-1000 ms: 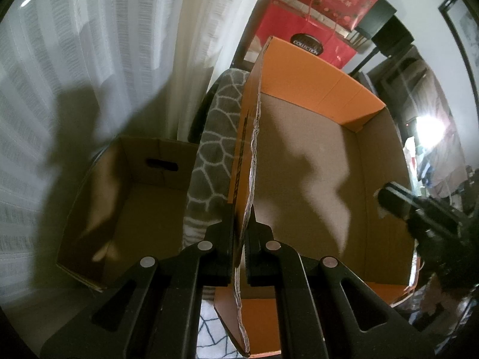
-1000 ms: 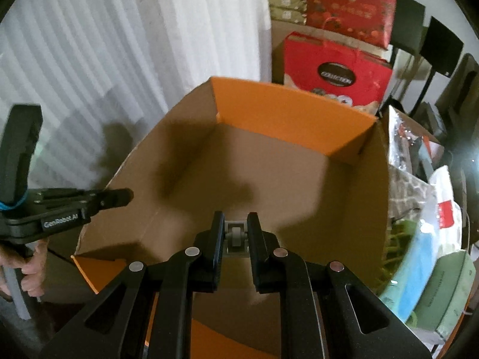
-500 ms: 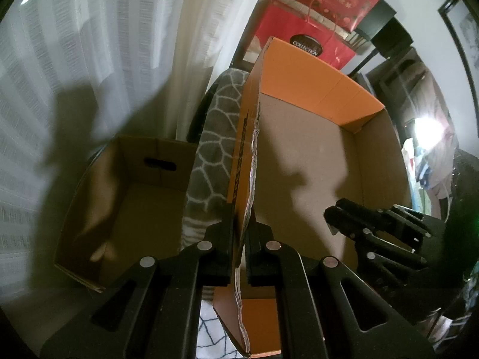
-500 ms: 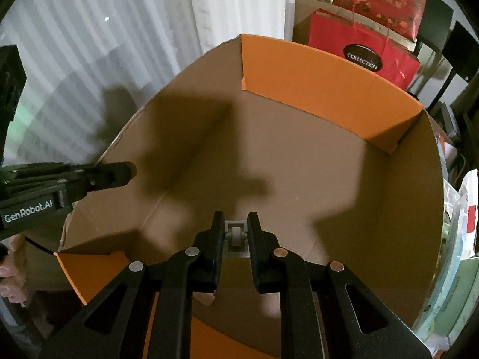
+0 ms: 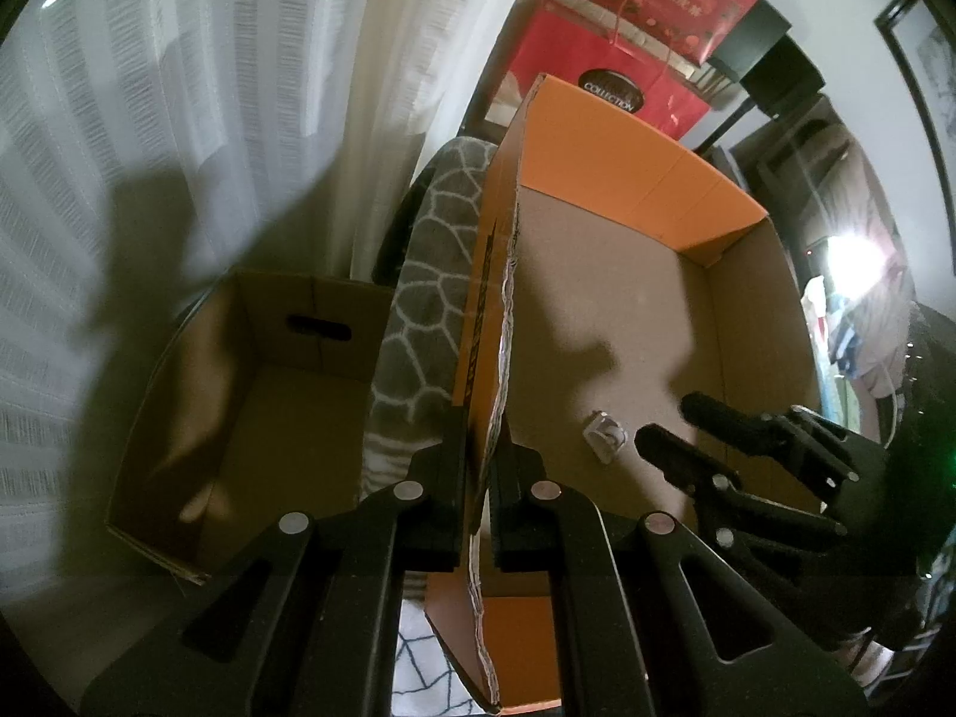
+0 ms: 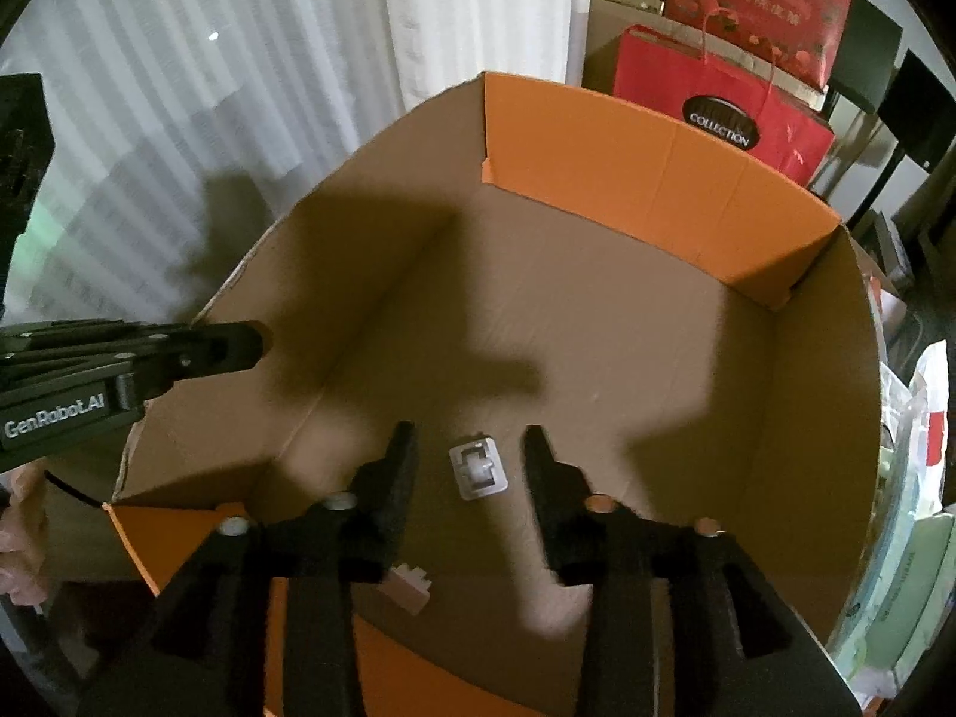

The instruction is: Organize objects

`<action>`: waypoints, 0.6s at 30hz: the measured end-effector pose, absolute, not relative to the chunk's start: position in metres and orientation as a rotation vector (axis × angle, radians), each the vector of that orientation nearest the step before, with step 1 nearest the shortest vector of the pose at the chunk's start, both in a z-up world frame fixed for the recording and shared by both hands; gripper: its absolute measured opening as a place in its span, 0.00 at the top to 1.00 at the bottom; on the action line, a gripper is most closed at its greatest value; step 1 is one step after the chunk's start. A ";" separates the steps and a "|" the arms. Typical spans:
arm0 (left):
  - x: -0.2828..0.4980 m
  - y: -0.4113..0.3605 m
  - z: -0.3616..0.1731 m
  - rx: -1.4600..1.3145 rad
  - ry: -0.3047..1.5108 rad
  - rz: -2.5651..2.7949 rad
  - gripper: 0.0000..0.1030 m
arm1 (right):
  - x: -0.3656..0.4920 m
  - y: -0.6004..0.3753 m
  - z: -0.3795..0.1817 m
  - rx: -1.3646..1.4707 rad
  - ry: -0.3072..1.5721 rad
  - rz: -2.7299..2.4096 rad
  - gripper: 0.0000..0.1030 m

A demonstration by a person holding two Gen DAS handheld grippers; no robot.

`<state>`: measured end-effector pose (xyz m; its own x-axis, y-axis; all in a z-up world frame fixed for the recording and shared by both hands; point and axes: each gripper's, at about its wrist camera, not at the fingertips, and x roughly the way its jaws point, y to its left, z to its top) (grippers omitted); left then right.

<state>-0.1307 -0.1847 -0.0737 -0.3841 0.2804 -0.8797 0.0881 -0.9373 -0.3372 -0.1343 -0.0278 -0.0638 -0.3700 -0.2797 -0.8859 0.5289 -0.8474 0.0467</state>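
Note:
A large cardboard box with orange flaps (image 6: pixel 657 179) stands open below me; it also shows in the left wrist view (image 5: pixel 627 155). My left gripper (image 5: pixel 485 466) is shut on the box's left wall edge (image 5: pixel 499 358). My right gripper (image 6: pixel 472 448) is open inside the box; it also shows in the left wrist view (image 5: pixel 675 424). A small white plastic piece (image 6: pixel 478 466) lies on the box floor between its fingers, also seen in the left wrist view (image 5: pixel 604 436). A small pinkish block (image 6: pixel 409 588) lies near the front wall.
A smaller brown cardboard box (image 5: pixel 251 406) stands left of the big box, with a grey patterned cushion (image 5: pixel 436 275) between them. White curtains (image 6: pixel 239 89) hang behind. Red gift bags (image 6: pixel 717 101) stand at the back. Bagged items (image 6: pixel 914 478) crowd the right side.
My right gripper has moved down into the box and opened. The small white piece has left its fingers and now lies on the box floor. The left gripper has kept its hold.

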 end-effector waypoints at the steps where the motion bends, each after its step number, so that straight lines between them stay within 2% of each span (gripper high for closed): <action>1: -0.131 -0.185 -0.074 -1.672 -0.504 2.468 0.95 | -0.133 -0.027 -0.062 1.363 0.337 -2.242 0.45; 7: -0.131 -0.185 -0.074 -1.671 -0.505 2.468 0.95 | -0.128 -0.020 -0.051 1.325 0.315 -2.284 0.25; 18: -0.131 -0.184 -0.075 -1.676 -0.502 2.470 0.95 | -0.119 -0.002 -0.032 1.282 0.263 -2.326 0.07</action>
<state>-0.1309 -0.1843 -0.0747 -0.3827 0.2764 -0.8816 0.0899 -0.9385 -0.3333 -0.1191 -0.0022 -0.0322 -0.4543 -0.3074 -0.8361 0.4865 -0.8719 0.0563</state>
